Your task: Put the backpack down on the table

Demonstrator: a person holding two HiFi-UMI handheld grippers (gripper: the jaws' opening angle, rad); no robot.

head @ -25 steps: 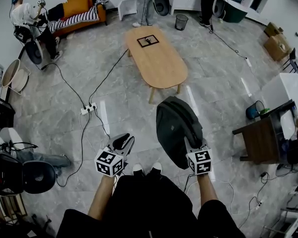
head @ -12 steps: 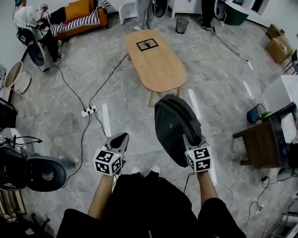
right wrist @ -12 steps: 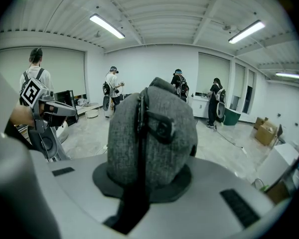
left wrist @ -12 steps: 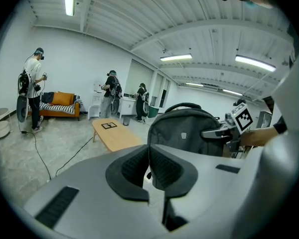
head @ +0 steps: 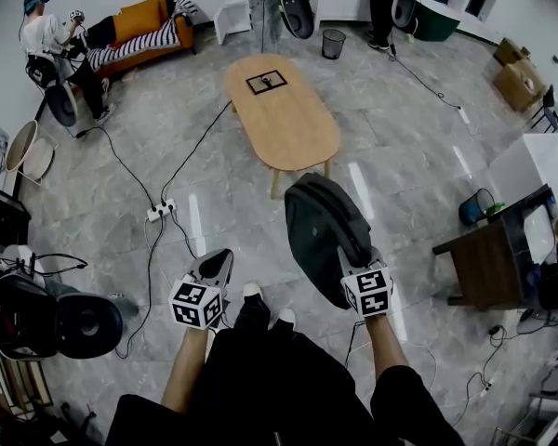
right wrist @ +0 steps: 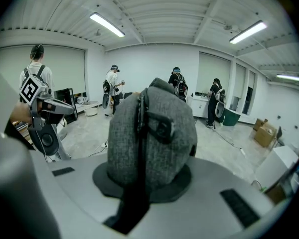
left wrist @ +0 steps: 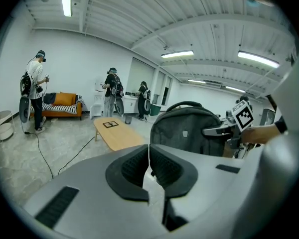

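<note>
- Grey fabric backpack [head: 318, 230] hangs clear of the floor from the right gripper [head: 351, 260], jaws clamped on it, short of the table [head: 302, 137].
- Left gripper [head: 216, 266]: jaws pressed together, nothing between them, so no second support.
- Risk: with a single pinch, a swing could slip the load or clip the table's near edge.
- Risk: cable [head: 197, 151] and power strip [head: 160, 210] lie left of the path and could trip.
- Room: floor ahead open; near tabletop bare, marker sheet [head: 266, 82] at the far end.

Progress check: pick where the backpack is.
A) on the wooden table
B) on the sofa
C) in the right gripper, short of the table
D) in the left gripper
C: the right gripper is shut on the backpack, hanging above the floor short of the table.
</note>
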